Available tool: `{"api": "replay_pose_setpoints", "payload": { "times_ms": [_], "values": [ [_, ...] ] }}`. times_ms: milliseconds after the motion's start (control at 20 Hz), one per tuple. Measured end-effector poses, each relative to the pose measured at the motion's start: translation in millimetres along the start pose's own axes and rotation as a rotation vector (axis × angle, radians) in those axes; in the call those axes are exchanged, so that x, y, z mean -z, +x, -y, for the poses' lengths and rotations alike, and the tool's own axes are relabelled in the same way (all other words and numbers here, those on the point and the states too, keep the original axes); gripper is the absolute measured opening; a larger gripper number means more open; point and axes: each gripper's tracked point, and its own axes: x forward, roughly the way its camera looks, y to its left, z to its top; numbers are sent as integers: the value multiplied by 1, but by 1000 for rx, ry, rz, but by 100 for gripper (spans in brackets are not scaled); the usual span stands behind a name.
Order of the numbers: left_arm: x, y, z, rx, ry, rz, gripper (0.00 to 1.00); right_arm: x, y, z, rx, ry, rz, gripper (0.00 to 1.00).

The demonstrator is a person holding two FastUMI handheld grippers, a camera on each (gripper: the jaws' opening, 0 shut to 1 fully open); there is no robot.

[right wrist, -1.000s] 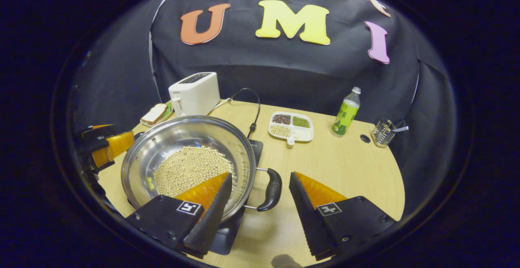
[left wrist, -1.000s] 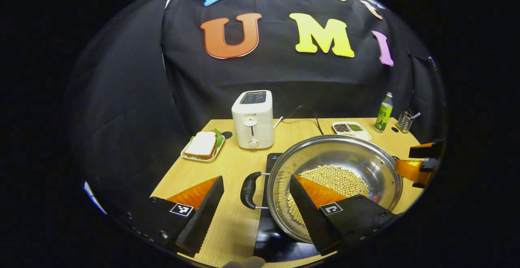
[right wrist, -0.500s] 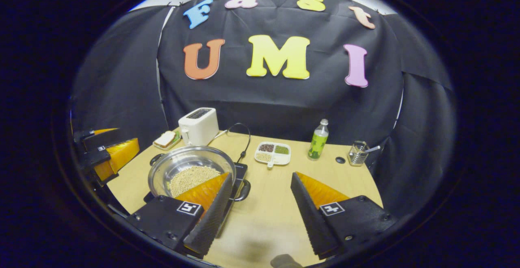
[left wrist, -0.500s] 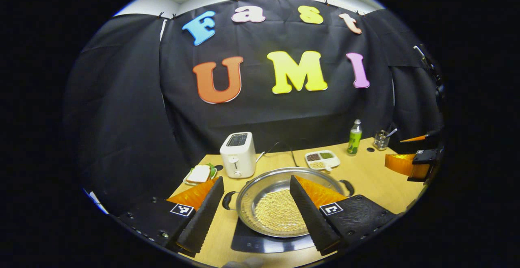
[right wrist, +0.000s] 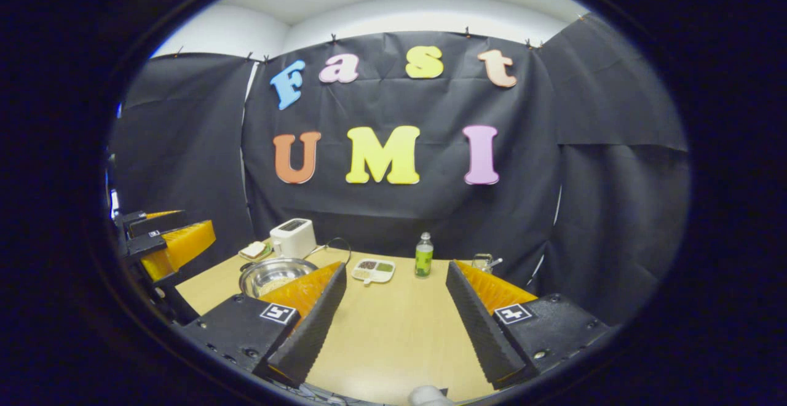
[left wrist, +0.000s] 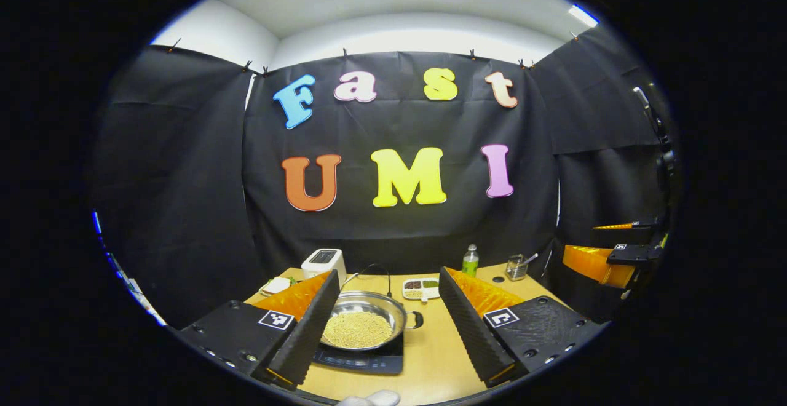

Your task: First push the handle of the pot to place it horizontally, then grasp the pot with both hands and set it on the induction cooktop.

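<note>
Black cloth is hung behind a wooden table (left wrist: 430, 357), on which the steel pot (left wrist: 363, 323), filled with pale beans, is seated on the black induction cooktop (left wrist: 369, 362), its dark handle (left wrist: 418, 320) pointing sideways. Behind it are seen a white toaster (left wrist: 324, 262), a sandwich plate (left wrist: 275, 285), a divided dish of grains (left wrist: 421, 288), a green bottle (right wrist: 423, 256) and a wire holder (left wrist: 516, 267). The left gripper (left wrist: 388, 326) is held released, its fingers spread wide above the table and well apart from the pot. The right gripper (right wrist: 393, 317) is likewise released, with nothing between its fingers.
</note>
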Motion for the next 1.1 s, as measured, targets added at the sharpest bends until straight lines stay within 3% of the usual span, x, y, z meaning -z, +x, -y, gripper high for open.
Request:
{"api": "replay_pose_setpoints", "payload": {
  "times_ms": [400, 600, 1100],
  "values": [
    [-34, -44, 61, 29, 23, 46, 96, -14, -74, 81, 124, 64, 68, 100],
    [-40, -49, 74, 34, -10, 37, 96, -16, -88, 95, 148, 61, 83, 100],
    [-62, -52, 79, 21, 21, 55, 96, -43, -103, 96, 153, 53, 128, 100]
  ]
}}
